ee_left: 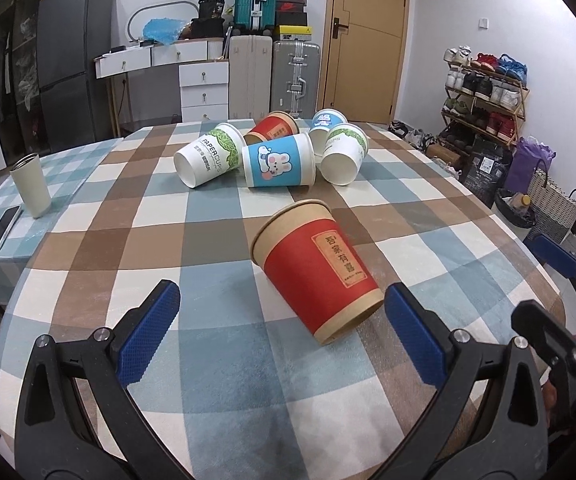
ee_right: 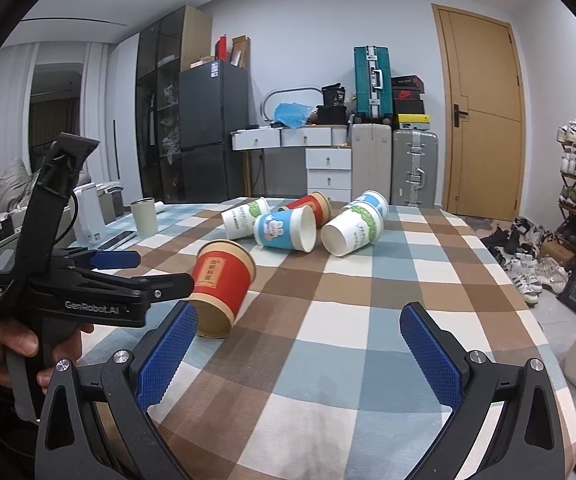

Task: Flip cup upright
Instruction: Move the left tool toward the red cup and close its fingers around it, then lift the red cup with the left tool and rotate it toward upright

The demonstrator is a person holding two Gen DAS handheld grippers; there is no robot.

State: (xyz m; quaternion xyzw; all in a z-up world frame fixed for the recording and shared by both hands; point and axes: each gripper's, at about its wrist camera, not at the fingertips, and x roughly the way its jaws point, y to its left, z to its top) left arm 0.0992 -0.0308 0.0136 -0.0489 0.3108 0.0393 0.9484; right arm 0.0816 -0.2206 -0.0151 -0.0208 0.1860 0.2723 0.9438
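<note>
Left wrist: red cup [ee_left: 319, 268] lies mid-frame, left gripper [ee_left: 284, 312] jaws spread; I'd straddle its sides squarely before squeezing.

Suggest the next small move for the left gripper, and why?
Probably ease the left gripper forward and slightly right so its open fingers straddle the near red cup. That cup lies on its side on the checked tablecloth, apart from the pile of cups behind it, its wide end toward the gripper, nearer the right finger. The right gripper is open too, holding nothing.

Red cup [ee_right: 220, 280] on side, left hand-held gripper [ee_right: 156, 270] beside.
</note>
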